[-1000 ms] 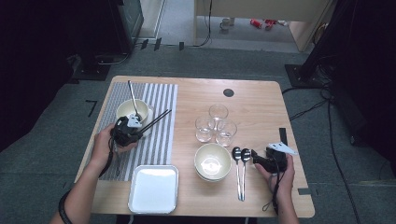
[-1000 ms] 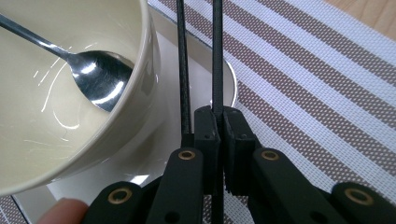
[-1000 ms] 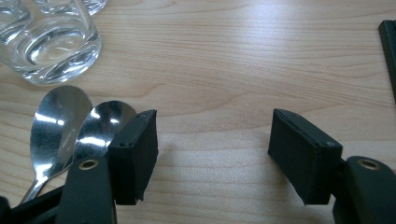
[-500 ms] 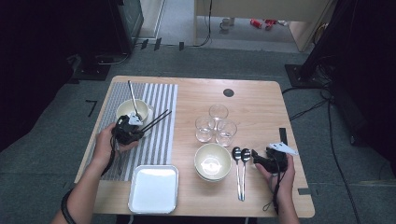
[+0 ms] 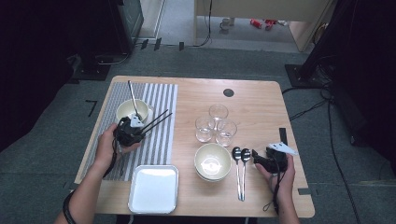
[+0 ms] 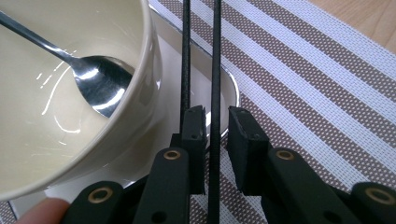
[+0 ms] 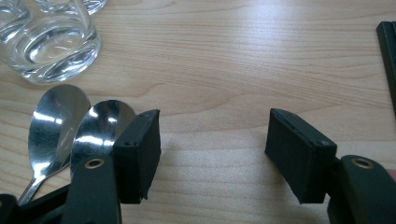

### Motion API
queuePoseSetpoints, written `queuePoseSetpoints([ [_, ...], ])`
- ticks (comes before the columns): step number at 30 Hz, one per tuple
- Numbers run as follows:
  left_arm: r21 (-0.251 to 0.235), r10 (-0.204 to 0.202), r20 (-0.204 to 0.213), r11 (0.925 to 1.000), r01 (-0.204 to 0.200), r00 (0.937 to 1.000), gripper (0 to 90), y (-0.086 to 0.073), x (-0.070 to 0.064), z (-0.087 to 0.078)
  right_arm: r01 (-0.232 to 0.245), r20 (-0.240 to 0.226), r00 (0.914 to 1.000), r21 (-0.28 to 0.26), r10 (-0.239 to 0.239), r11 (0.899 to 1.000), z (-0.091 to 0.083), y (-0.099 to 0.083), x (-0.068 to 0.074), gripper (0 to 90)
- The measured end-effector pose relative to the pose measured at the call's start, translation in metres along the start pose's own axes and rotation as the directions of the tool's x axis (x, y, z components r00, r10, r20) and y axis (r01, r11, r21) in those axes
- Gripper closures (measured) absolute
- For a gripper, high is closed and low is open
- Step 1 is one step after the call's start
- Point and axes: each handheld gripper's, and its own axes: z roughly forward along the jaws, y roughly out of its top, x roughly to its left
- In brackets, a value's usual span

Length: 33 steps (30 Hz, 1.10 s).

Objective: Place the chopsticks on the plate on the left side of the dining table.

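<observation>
My left gripper hovers over the striped mat, just in front of a cream bowl with a spoon in it. Its jaws stand nearly together around a pair of black chopsticks that point away to the right. In the left gripper view one chopstick runs between the jaws of the left gripper and the other meets the left pad. My right gripper rests open on the table, beside two spoons. The right gripper holds nothing; the spoon bowls lie at its left jaw.
Three glasses stand mid-table, with stacked cream bowls in front of them. A white square tray sits near the front edge. A black strip lies by the right edge. Bare wood spreads at the far right.
</observation>
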Motion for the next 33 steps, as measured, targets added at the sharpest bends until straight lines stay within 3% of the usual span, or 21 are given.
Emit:
queuePoseSetpoints([
  [10,-0.005,-0.006,-0.032,1.0000,0.005,0.9995,74.7,-0.004,0.002,-0.004,0.008,0.003,1.0000,0.002,-0.008,1.000,0.000,0.000,0.000,35.9],
  [21,-0.011,0.023,-0.069,0.9997,-0.024,0.9973,72.1,-0.009,-0.002,-0.014,0.016,0.010,0.9998,0.004,-0.016,1.000,0.001,0.000,0.002,36.0],
  [24,-0.021,0.010,-0.058,0.9997,-0.011,0.9982,69.5,-0.010,-0.001,-0.016,0.017,0.011,0.9998,0.004,-0.017,1.000,0.001,0.000,0.002,36.0],
  [25,-0.038,-0.020,-0.040,0.9991,0.018,0.9990,68.1,-0.011,0.002,-0.017,0.018,0.012,0.9998,0.004,-0.018,1.000,0.001,0.000,0.002,36.0],
  [27,-0.034,-0.027,-0.044,0.9991,0.025,0.9987,66.0,-0.012,0.004,-0.016,0.019,0.013,0.9997,0.005,-0.019,1.000,0.001,0.000,0.002,36.0],
  [30,-0.018,-0.039,-0.011,0.9991,0.038,0.9992,63.1,-0.013,0.007,-0.011,0.019,0.013,0.9997,0.005,-0.019,1.000,0.001,0.000,0.002,36.0],
  [33,-0.018,-0.049,-0.015,0.9986,0.049,0.9987,62.1,-0.012,0.008,-0.009,0.017,0.011,0.9998,0.004,-0.017,1.000,0.001,0.000,0.002,36.0],
])
